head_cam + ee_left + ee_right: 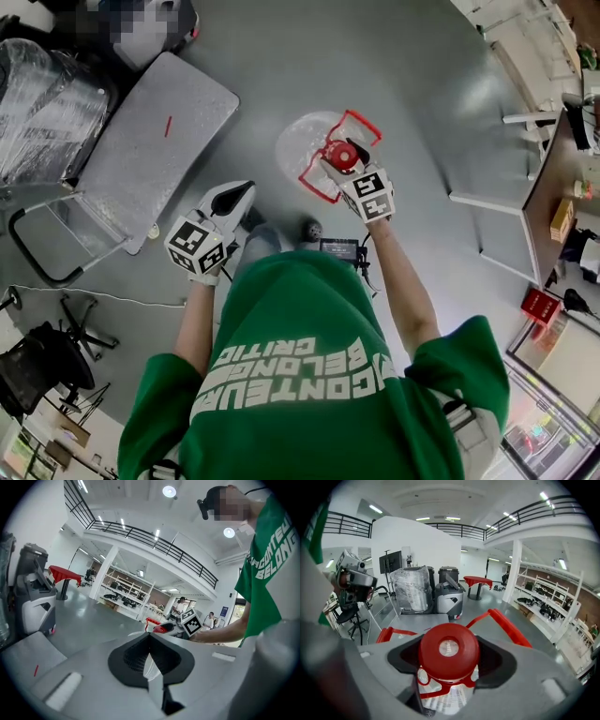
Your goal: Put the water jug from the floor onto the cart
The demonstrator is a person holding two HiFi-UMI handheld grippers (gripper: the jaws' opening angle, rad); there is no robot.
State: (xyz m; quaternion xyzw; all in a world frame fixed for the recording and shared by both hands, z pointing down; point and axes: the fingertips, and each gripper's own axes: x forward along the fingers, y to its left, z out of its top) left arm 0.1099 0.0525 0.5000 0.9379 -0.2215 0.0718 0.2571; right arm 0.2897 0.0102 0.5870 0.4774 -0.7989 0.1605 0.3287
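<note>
A glossy grey floor point(281, 84) spreads under white walls point(417, 541) and round ceiling lights point(169, 491). A black-railed mezzanine point(140, 534) runs above open shelving point(124, 592), and a black office chair point(45, 364) stands off to one side.

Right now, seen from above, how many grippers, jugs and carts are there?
Grippers: 2, the left gripper and the right gripper
Jug: 1, held by the right gripper
Cart: 1
Total: 4
</note>
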